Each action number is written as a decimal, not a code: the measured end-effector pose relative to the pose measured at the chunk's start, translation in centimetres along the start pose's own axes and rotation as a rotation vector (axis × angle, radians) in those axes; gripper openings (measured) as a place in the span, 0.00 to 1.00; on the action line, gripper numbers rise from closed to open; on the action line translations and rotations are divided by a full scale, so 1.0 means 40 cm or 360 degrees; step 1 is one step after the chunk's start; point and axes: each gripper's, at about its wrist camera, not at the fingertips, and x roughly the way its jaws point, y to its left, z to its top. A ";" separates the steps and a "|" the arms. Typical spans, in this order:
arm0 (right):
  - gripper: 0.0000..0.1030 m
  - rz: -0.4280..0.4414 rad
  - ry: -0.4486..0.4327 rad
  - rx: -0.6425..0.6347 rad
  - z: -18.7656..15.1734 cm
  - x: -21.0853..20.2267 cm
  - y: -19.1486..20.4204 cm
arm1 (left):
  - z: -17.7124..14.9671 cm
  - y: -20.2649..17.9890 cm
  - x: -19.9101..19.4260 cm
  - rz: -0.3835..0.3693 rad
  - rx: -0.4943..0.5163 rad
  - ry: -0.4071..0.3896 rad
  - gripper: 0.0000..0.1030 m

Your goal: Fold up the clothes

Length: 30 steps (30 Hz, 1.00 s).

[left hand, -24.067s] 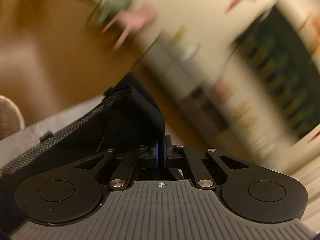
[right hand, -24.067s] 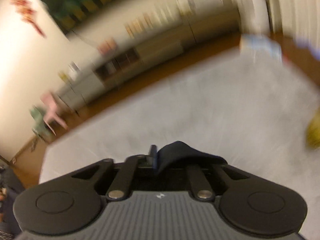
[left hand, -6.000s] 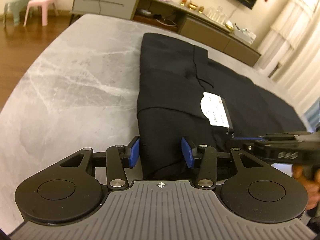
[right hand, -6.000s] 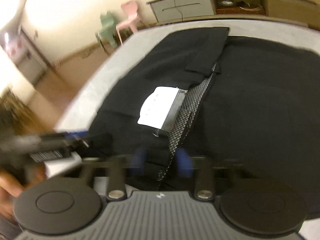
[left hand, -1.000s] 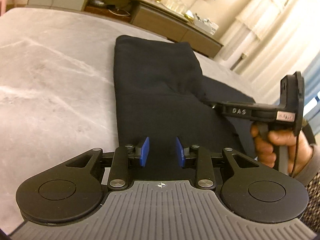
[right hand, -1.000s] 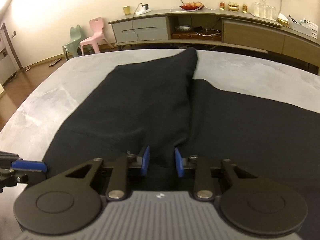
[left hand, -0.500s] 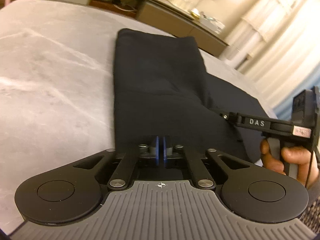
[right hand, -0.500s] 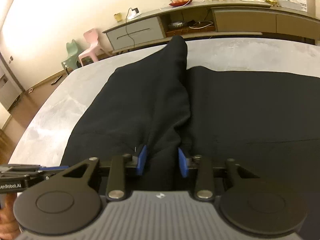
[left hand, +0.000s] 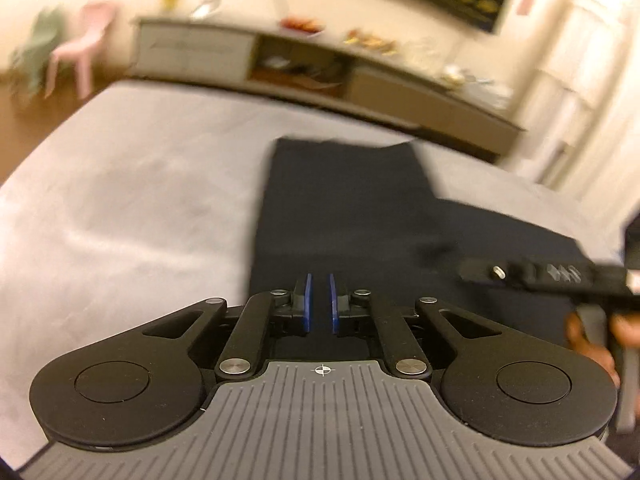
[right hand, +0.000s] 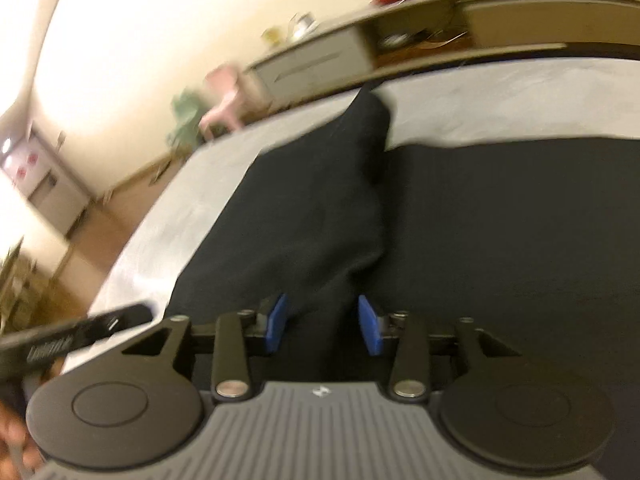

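A black garment (left hand: pixel 344 208) lies flat on the grey marble table (left hand: pixel 132 208), one part folded over in a long strip. My left gripper (left hand: pixel 319 300) hovers over its near edge with a small gap between the blue pads and nothing between them. The right gripper shows at the right edge of the left wrist view (left hand: pixel 532 274). In the right wrist view the garment (right hand: pixel 500 216) fills the table, with a raised fold (right hand: pixel 344 208) running toward my right gripper (right hand: pixel 322 326), which is wide open and straddles that fold. The left gripper (right hand: pixel 80 332) shows at the left.
A low sideboard (left hand: pixel 304 68) with dishes stands behind the table. Pink and green child chairs (right hand: pixel 216 108) stand on the wooden floor at the left. Pale curtains (left hand: pixel 584 60) hang at the right. Bare grey tabletop (right hand: pixel 480 100) lies beyond the garment.
My left gripper, shut half a second ago, has opened slightly and lifted back from the garment. My right gripper has opened wider. Both views are blurred by motion.
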 end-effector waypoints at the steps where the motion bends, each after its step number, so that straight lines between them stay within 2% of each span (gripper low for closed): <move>1: 0.42 -0.0021 -0.0033 0.0024 0.009 -0.024 -0.021 | -0.003 -0.033 0.002 -0.0106 0.0046 0.0015 0.02; 3: 0.42 -0.0127 -0.0070 0.0001 0.015 -0.072 -0.063 | -0.014 -0.099 0.019 -0.0278 0.0144 0.0053 0.13; 4: 0.42 -0.0212 -0.0049 -0.0058 0.008 -0.086 -0.080 | -0.021 -0.132 0.034 -0.0345 0.0196 0.0077 0.14; 6: 0.42 -0.0383 -0.0008 -0.0175 -0.006 -0.114 -0.115 | -0.044 -0.211 0.079 -0.0402 0.0358 0.0135 0.15; 9: 0.41 -0.0602 0.0049 -0.0331 -0.037 -0.154 -0.167 | -0.083 -0.271 0.143 -0.0365 0.0505 0.0196 0.18; 11: 0.42 -0.0681 0.0063 -0.0396 -0.055 -0.178 -0.201 | -0.103 -0.274 0.173 -0.0237 0.0562 0.0223 0.09; 12: 0.47 -0.0695 0.0054 -0.0414 -0.061 -0.192 -0.218 | -0.113 -0.275 0.188 -0.0172 0.0589 0.0236 0.00; 13: 0.54 -0.0706 0.0055 -0.0396 -0.062 -0.204 -0.236 | -0.111 -0.272 0.188 -0.0115 0.0583 0.0236 0.00; 17: 0.54 -0.0782 0.0074 -0.0352 -0.049 -0.220 -0.272 | -0.108 -0.268 0.191 0.0118 0.0550 0.0230 0.00; 18: 0.55 -0.0799 0.0069 -0.0350 -0.049 -0.224 -0.279 | -0.106 -0.276 0.192 0.0137 0.0566 0.0228 0.00; 19: 0.56 -0.0808 0.0066 -0.0349 -0.050 -0.228 -0.287 | -0.103 -0.283 0.193 0.0156 0.0582 0.0227 0.06; 21: 0.57 -0.0806 0.0074 -0.0344 -0.048 -0.229 -0.301 | -0.089 -0.326 0.191 -0.0008 0.0587 0.0283 0.20; 24: 0.60 -0.0787 0.0119 -0.0403 -0.035 -0.218 -0.304 | -0.046 -0.394 0.172 -0.0127 0.0694 0.0235 0.23; 27: 0.61 -0.0761 0.0141 -0.0453 -0.036 -0.227 -0.304 | 0.026 -0.413 0.257 -0.0019 0.0785 0.0280 0.23; 30: 0.61 -0.0735 0.0162 -0.0502 -0.037 -0.237 -0.305 | 0.088 -0.396 0.383 0.0158 0.0817 0.0366 0.23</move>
